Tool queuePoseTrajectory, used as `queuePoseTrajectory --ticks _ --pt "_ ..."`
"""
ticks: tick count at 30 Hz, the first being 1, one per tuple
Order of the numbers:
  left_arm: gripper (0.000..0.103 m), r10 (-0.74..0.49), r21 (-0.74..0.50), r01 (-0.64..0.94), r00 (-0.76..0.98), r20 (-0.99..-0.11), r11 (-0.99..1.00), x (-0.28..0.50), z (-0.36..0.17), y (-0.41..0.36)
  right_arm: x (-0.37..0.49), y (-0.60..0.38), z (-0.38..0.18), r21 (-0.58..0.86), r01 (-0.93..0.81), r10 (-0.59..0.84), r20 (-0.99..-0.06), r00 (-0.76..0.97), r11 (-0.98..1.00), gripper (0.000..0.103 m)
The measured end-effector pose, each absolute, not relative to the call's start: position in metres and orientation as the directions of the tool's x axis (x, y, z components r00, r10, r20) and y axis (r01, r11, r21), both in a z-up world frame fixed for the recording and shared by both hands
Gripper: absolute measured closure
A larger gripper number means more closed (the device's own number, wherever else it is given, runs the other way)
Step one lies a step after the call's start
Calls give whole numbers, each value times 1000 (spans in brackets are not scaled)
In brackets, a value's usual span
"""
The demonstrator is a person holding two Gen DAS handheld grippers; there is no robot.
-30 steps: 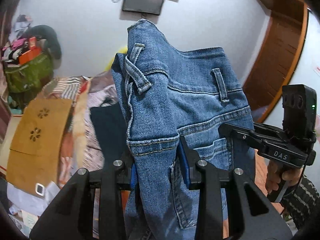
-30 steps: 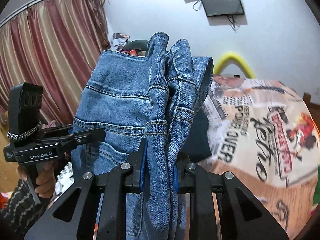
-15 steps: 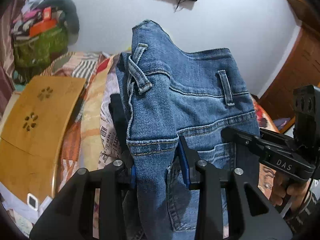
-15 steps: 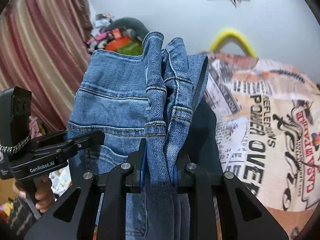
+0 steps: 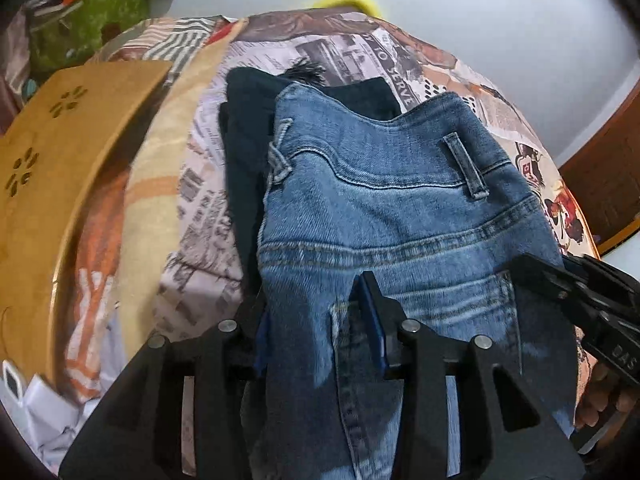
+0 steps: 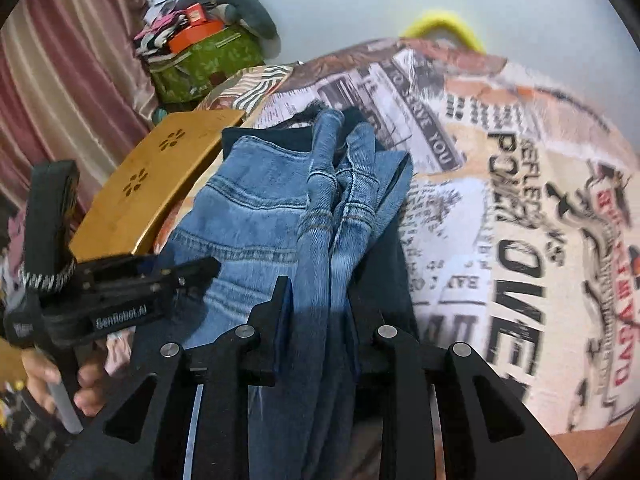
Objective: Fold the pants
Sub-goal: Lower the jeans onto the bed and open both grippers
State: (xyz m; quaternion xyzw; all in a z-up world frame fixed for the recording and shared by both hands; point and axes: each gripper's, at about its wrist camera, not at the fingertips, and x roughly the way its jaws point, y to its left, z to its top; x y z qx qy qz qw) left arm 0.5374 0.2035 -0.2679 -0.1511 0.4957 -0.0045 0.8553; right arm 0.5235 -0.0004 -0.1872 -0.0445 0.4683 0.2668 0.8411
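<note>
A pair of blue jeans is held by its waistband, back pocket and belt loops facing up. My left gripper is shut on the left side of the waist. My right gripper is shut on the bunched right side of the jeans. The right gripper also shows in the left wrist view, and the left gripper shows in the right wrist view. The jeans hang over a dark folded garment lying on the bed.
The bed has a newspaper-print cover. A wooden lap table lies at the bed's left side. A green bag with clutter stands behind it by red curtains. A yellow curved object leans at the wall.
Both grippers have tilted down and lowered the jeans toward the bed. The waistband, upright a second ago, now lies forward over the dark garment. Both grips are unchanged.
</note>
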Motion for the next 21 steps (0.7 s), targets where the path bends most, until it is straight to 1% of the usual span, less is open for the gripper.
queuePoseTrajectory --ticks 3,6,10,13,15,17,21 --pt "64 -126 -236 -151 522 -843 960 516 -247 202 509 -4 -172 128 -503 390 -797 460 855 81" --pt "64 -113 -217 -117 569 -814 969 487 -209 196 489 -13 -147 135 -527 434 -750 499 839 81" --pt "64 -125 -229 -87 626 -770 970 451 -158 187 449 -27 -101 161 -546 496 -674 548 822 81" --pt "64 -108 -205 -57 697 -709 977 406 -103 173 414 -41 -62 186 -556 542 -599 589 810 81" --pt "64 -121 -201 -19 740 -662 979 375 -71 162 387 -50 -35 196 -567 570 -544 616 800 81" --pt "64 -131 -197 7 774 -619 980 347 -45 153 364 -57 -16 187 -576 581 -505 638 796 81" --pt "64 -135 -175 49 843 -521 983 278 4 134 303 -72 24 181 -602 617 -400 678 778 81"
